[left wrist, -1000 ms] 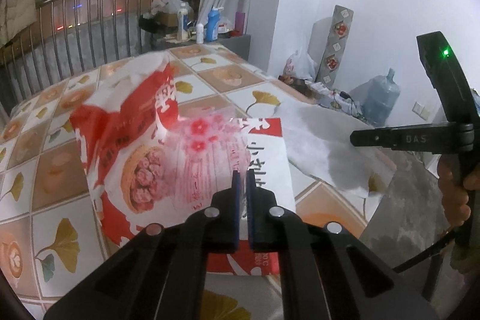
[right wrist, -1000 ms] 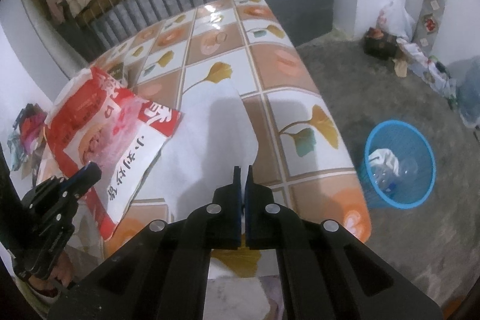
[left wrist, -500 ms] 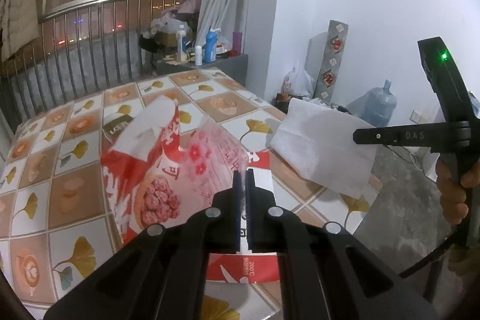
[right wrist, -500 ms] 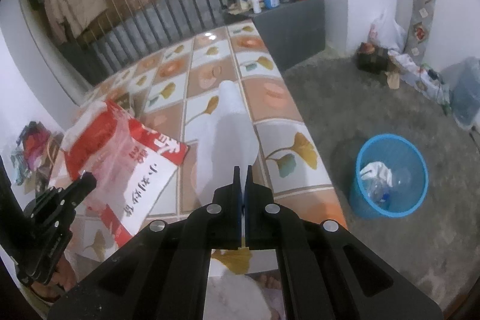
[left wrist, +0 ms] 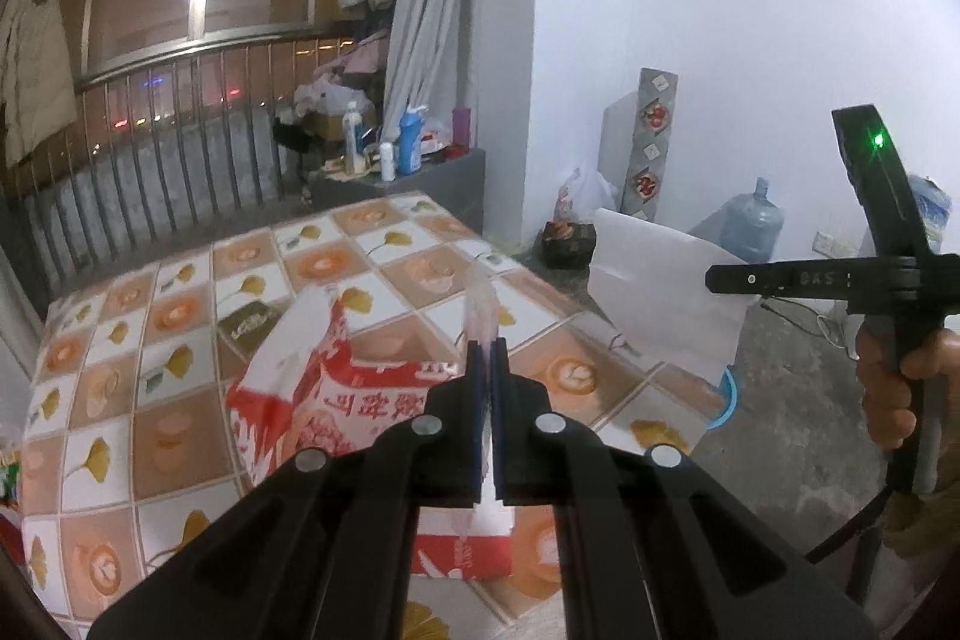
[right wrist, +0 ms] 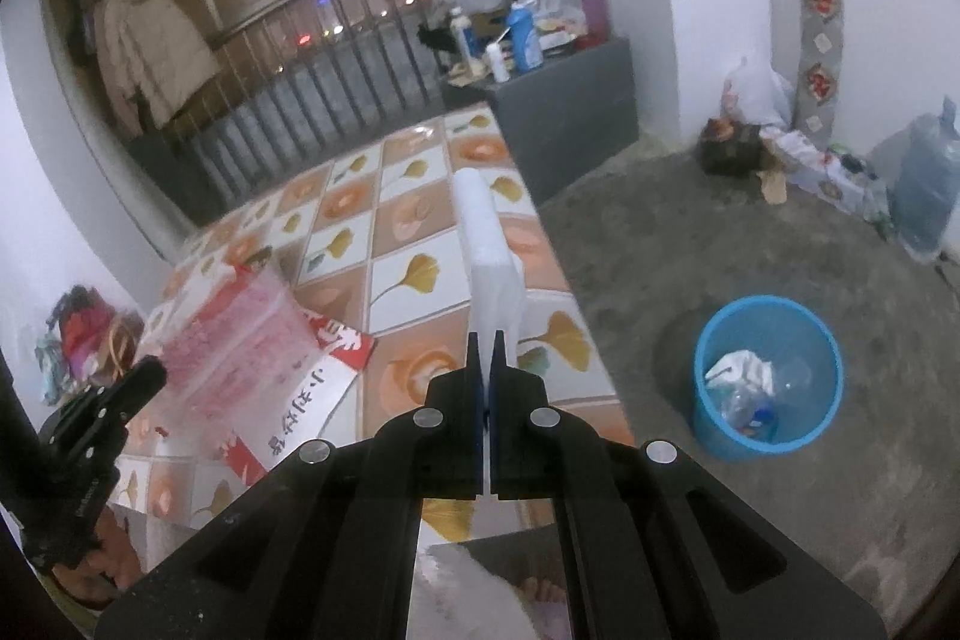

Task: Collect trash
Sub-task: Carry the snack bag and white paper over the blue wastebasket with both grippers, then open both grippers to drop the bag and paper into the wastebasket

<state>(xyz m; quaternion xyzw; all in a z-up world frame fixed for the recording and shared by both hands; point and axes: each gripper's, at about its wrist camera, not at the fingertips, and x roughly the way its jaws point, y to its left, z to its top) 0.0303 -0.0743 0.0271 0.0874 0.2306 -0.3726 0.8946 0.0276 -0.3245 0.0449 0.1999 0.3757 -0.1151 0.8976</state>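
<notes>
My left gripper [left wrist: 486, 347] is shut on the thin edge of a red and white food bag [left wrist: 336, 400], which hangs tilted over the tile-patterned table [left wrist: 180, 310]. My right gripper [right wrist: 486, 340] is shut on a white sheet [right wrist: 489, 250], seen edge-on above the table's right side [right wrist: 414, 220]. In the left wrist view the white sheet [left wrist: 660, 280] hangs flat from the right gripper [left wrist: 714, 278], out past the table's right edge. The right wrist view shows the bag [right wrist: 258, 352] at lower left with the left gripper [right wrist: 147, 376] on it.
A blue bin [right wrist: 768, 376] holding bottles and a crumpled bag stands on the floor right of the table. A small dark packet [left wrist: 252, 322] lies on the table. A dark cabinet [right wrist: 570, 100] with bottles, a railing, a water jug [left wrist: 753, 226] and bags line the far side.
Both grippers have risen. The red and white bag and the white sheet have come up off the table with them, and the sheet now hangs out over the table's right edge.
</notes>
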